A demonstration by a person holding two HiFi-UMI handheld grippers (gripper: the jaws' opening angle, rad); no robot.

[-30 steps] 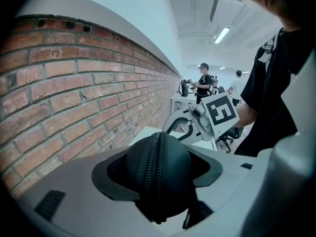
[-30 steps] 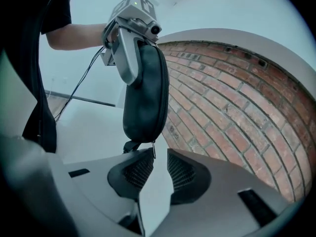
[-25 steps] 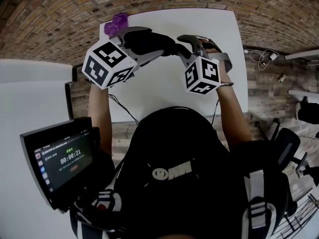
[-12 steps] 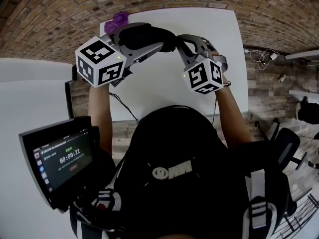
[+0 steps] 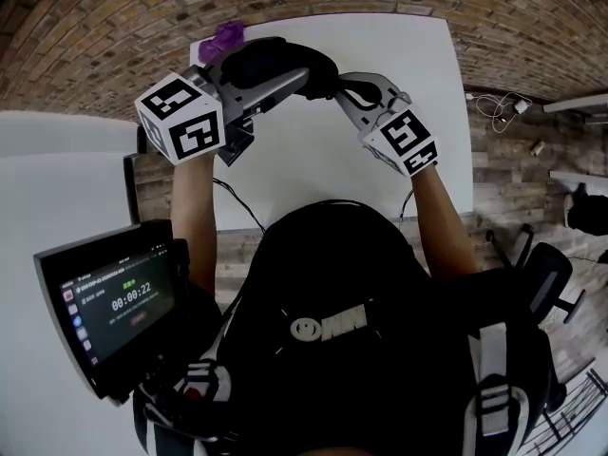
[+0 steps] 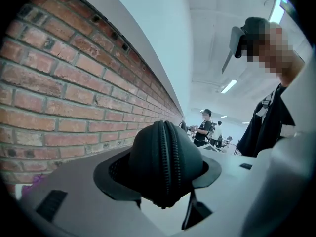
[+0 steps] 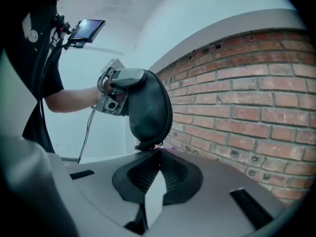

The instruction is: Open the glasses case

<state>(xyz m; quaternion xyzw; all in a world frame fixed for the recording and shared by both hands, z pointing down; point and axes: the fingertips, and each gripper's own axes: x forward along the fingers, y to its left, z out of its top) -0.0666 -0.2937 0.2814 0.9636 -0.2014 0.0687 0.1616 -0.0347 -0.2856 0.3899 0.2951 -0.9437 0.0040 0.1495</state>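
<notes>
Closest to me is my black top, plus a lit screen (image 5: 109, 302) on a mount by my L hip. Both forearms reach fwd over the near edge of the white bench (image 5: 408, 55).

L tongs (image 6: 161, 177) are clenched on the glasses case (image 5: 275, 63). There's one pad on each broad side, w/ the case wedged btwn them and one end facing the camera on those tongs. The zip (image 6: 165, 157) runs up and over that end as a closed seam, midway btwn the pads. The case is black and rounded. It's up in the air over the far L part of the bench, not resting on it.

R tongs (image 7: 157, 153) are clenched tight, pads together. Their tips are right at the zip tab (image 7: 146, 145) on the case's other end, and the tab looks nipped at the very tips. So L and R tongs meet the case from opposite ends, w/ the marker cubes well apart.

Just past the case, at the bench's far L corner, lies a small purple thing (image 5: 224, 38). Beyond the bench is a brick wall (image 5: 95, 36). Off to my R, a tangle of cables (image 5: 499, 110) lies on the wood floor. Far off in the L tongs' view, ppl (image 6: 203, 127) stand in a bright room w/ strip lights (image 6: 228, 86).
</notes>
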